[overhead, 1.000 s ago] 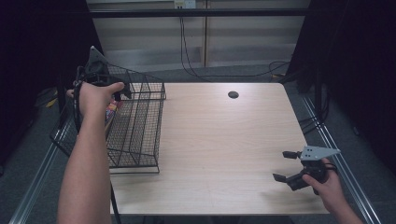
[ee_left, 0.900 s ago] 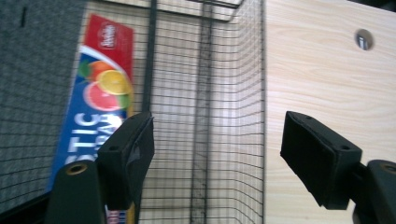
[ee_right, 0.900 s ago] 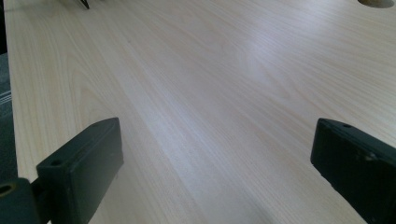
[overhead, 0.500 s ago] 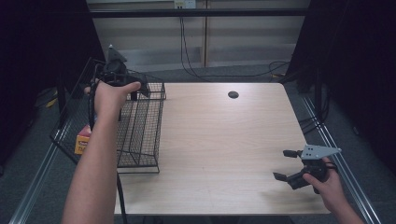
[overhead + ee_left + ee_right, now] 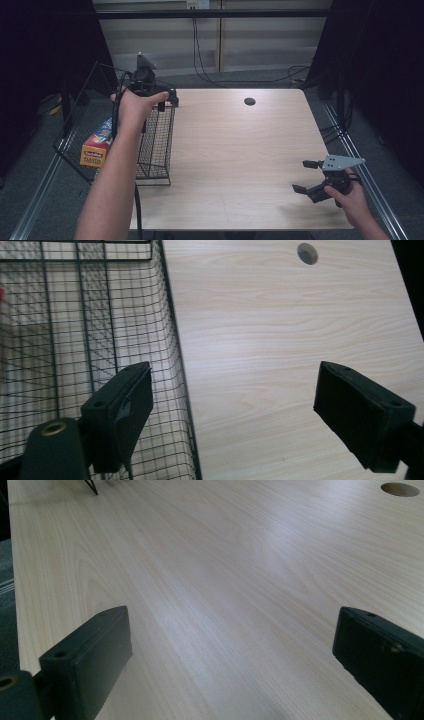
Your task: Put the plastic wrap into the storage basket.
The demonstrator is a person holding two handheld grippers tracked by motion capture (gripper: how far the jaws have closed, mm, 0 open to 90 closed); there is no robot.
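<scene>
Wire basket (image 5: pixel 150 145) sits at the table's (image 5: pixel 240 150) 9 o'clock edge, tipped outward over the side, with an orange box (image 5: pixel 97 145) against its outer mesh.

High view: left gripper (image 5: pixel 165 100) now hangs over the basket's far corner, around 10 o'clock. A second ago it was further out past the left edge, so the hand has swung inward and toward the table. The basket also looks more tilted than before. Right gripper (image 5: pixel 306 176) is parked at 4 o'clock, same spot as before, jaws spread, holding nothing.

Left gripper view: jaws wide apart, nothing between them. One jaw is over the basket mesh (image 5: pixel 100 340), the other over bare wood; the basket's side wall runs between them. Round hole (image 5: pixel 307 253) in the tabletop at 1 o'clock.

Right gripper view: jaws apart over bare wood, empty. Same hole (image 5: pixel 400 489) at 1 o'clock, and a basket foot (image 5: pixel 92 486) at 11 o'clock.

My read: the left gripper is lining up to clamp the basket wall and pull or right it. No grip yet.
</scene>
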